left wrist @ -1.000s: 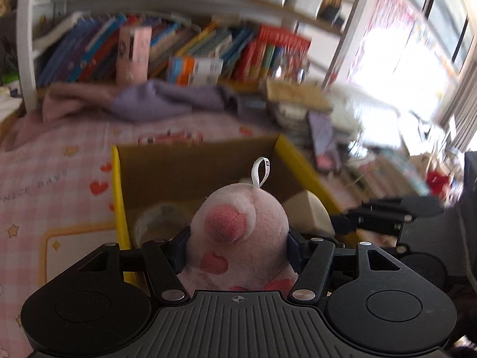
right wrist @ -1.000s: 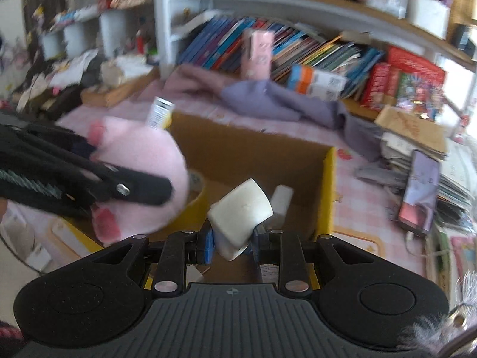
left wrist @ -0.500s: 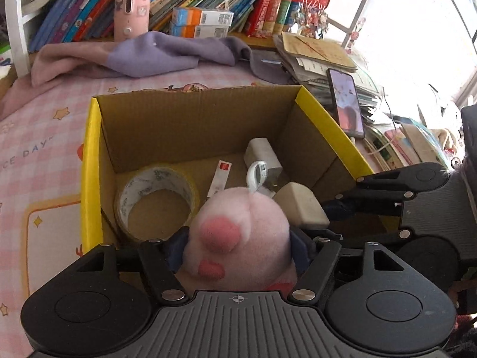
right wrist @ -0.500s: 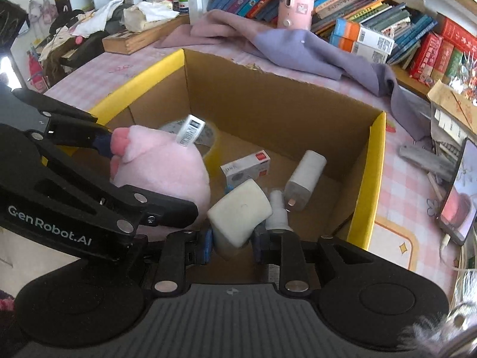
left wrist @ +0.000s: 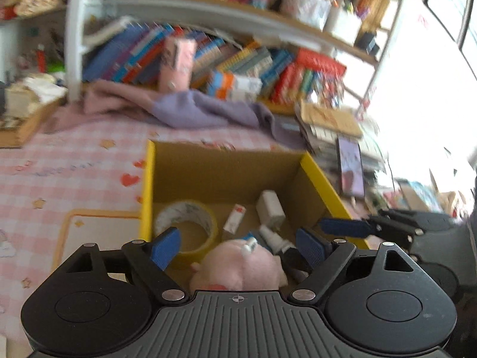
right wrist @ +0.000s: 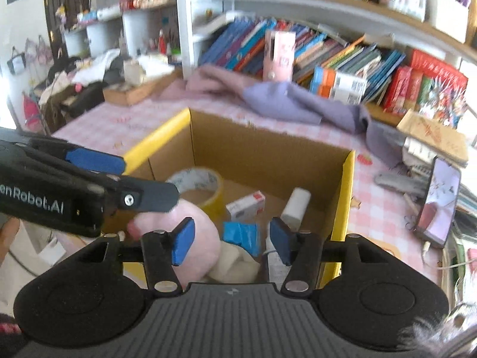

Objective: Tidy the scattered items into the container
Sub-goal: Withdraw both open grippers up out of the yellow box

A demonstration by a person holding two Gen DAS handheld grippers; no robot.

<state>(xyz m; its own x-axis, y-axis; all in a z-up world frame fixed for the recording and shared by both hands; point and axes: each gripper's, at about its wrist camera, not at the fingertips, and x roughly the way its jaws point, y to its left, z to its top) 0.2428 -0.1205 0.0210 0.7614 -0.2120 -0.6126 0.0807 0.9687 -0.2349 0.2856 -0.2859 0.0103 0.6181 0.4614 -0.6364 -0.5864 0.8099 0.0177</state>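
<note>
While hovering over the box point(right wrist: 342, 197): both grippers' jaws opening, gripping nothing; plush point(left wrist: 238, 271) and cream block point(right wrist: 238, 264) lying inside.

Lived-in kid's bedroom at home: crammed bookshelves point(right wrist: 328, 50), pink checked heart-print cloth point(left wrist: 74, 173), clothes point(right wrist: 283, 101) heaped around.
</note>
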